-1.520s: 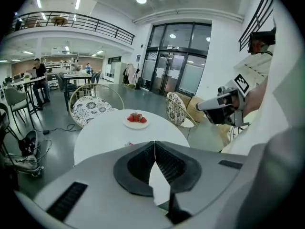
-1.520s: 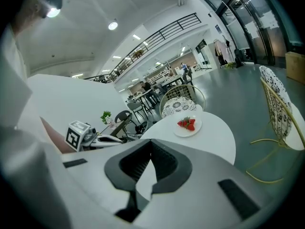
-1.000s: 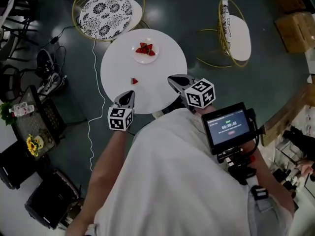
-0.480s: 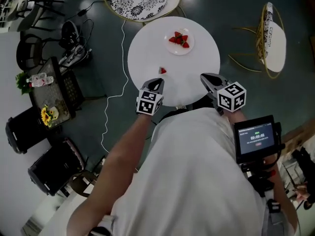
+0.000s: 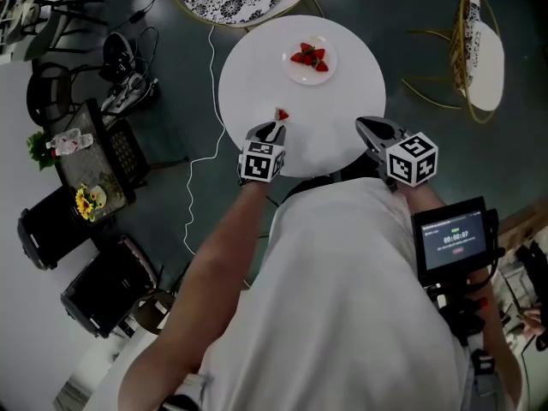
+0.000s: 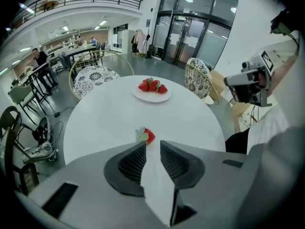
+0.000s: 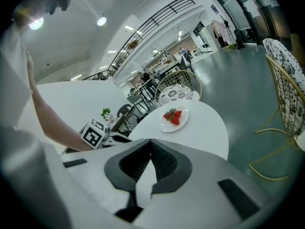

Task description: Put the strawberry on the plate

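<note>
Behind the strawberry (image 6: 148,136), left tongs (image 6: 151,143) ajar.

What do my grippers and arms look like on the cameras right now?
The left gripper and right gripper have smooth grey bodies, and black ribbed pads line the jaws. Each carries a white cube with black square markers. The person wears a white short-sleeved top, and the forearms are uncovered.

Bare counter (image 5: 257,75) lies open between the lone strawberry (image 5: 281,114) and the plate (image 5: 308,78). Piled strawberries (image 5: 310,56) fill the plate's middle, leaving its near rim free.
</note>
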The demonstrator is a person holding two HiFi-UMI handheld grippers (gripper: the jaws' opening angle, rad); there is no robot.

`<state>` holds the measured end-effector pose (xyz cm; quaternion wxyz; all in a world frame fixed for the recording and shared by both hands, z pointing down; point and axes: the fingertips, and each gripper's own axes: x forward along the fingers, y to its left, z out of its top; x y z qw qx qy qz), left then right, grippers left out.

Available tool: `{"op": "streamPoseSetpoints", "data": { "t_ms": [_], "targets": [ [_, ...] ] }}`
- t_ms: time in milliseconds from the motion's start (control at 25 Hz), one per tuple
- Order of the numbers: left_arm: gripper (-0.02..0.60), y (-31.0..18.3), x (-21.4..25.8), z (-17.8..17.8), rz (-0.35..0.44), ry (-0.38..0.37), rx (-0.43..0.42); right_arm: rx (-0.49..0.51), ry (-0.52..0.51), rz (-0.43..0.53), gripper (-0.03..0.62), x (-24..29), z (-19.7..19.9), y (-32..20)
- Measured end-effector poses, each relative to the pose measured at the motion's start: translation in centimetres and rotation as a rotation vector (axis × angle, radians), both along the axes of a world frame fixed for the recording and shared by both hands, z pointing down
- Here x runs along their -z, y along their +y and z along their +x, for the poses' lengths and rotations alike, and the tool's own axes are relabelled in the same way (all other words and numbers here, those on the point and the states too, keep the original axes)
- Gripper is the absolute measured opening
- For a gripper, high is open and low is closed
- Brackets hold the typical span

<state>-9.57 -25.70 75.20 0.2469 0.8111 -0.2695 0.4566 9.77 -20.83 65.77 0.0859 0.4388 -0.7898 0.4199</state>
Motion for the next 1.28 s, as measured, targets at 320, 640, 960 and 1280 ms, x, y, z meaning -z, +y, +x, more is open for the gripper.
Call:
{"op": "streamPoseSetpoints", "data": {
  "t_ms": [320,640,960,1280],
  "targets": [
    [0.104,-1.4,-1.5,0.4,0.006,-0.096,-0.067,-0.049,-0.008,-0.011,0.008,-0.2,1.4,0.7],
    [0.104,-2.0,-2.9,1.4,-0.017,-0.133,-0.106,-0.099,-0.012,-0.025,0.008,-0.9,2.9,1.4],
    [0.104,-3.1,-2.9,2.4,0.003,-0.129,-0.126,-0.113,-0.014,-0.016,0.008,-0.8,3.3,0.9],
    [0.103,-2.9,-1.3,2.9,0.021,-0.106,-0.181,-0.125,-0.019,-0.008,0.008,-0.3,3.2,1.1]
  ]
}}
